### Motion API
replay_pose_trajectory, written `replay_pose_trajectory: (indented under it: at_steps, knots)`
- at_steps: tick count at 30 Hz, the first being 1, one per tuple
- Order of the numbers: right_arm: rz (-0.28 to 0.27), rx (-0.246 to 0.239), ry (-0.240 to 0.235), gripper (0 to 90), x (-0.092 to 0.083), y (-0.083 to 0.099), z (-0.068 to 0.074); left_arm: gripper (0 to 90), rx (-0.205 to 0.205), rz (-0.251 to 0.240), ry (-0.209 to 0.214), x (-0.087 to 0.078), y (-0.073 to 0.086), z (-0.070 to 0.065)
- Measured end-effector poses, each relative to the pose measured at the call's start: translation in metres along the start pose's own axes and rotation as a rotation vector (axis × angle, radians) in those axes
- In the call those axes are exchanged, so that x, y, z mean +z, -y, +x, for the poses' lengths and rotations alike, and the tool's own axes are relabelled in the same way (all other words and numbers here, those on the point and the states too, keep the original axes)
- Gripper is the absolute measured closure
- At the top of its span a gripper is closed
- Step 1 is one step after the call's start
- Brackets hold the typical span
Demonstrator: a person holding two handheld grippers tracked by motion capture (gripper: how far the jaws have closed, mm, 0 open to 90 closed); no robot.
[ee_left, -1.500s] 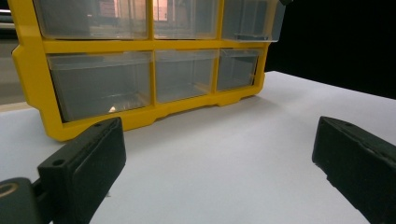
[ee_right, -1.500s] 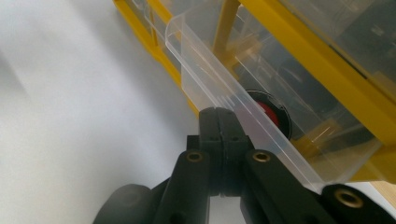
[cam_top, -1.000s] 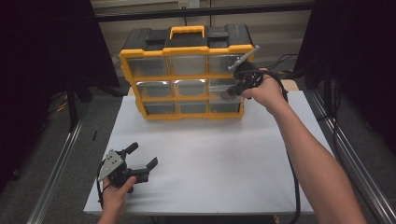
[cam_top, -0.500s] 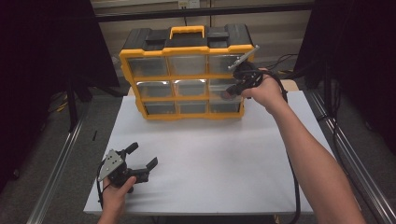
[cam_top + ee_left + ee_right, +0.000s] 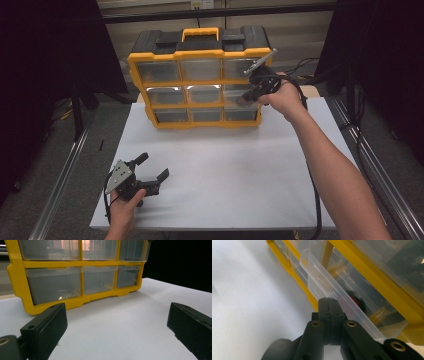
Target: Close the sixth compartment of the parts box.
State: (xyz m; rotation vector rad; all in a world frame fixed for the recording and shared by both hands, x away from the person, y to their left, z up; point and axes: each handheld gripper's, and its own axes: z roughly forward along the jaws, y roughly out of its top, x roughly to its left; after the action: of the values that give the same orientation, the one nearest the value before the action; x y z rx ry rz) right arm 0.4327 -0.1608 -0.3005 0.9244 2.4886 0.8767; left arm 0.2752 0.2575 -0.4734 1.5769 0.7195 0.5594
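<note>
At the far edge of the white counter (image 5: 225, 165) stands a yellow organiser box (image 5: 200, 80) with a black top, a yellow handle and three rows of clear drawers; this is the thing I am working on. My right gripper (image 5: 246, 98) is up against its right column, at the middle drawer (image 5: 239, 93); from above, my hand and the gripper body cover the drawer's right end, so the contact itself is hidden. In the right gripper view the two black fingers (image 5: 325, 305) are pressed flat together, their tips at the clear front lip of that drawer (image 5: 325, 282); whether the lip is pinched between them I cannot tell, since the plastic is see-through and passes behind the tips. Inside the drawer a dark round thing with a red centre (image 5: 354, 300) shows, blurred through the plastic and half cut off by the fingers.

My left gripper (image 5: 152, 170) rests low at the near left of the counter, well apart from the box; its fingers (image 5: 45, 327) stand wide apart with only bare counter between them, both cut off by the frame edges.
</note>
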Motion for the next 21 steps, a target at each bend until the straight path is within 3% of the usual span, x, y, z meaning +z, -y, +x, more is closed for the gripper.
replay_pose_trajectory:
  at_steps: [9,11,19,20,21]
  knots:
    - [0.001,-0.004,0.004,90.0,0.0006,-0.0008,-0.0007,3.0,0.002,-0.001,0.007,0.0004,0.0002,0.0005]
    - [-0.002,-0.007,0.006,90.0,0.0011,-0.001,-0.0011,3.0,-0.022,-0.014,0.003,0.0016,0.0006,-0.001]
    - [-0.005,-0.01,0.006,90.0,0.002,-0.0015,-0.0016,3.0,-0.019,-0.014,0.003,0.0014,0.0005,-0.0007]
    - [-0.005,-0.012,0.008,90.0,0.002,-0.0016,-0.0016,3.0,-0.004,-0.001,0.007,0.0006,0.0004,0.0003]
    - [-0.005,-0.013,0.008,90.0,0.0022,-0.0017,-0.0016,3.0,-0.016,-0.01,0.002,0.0012,0.0005,-0.0007]
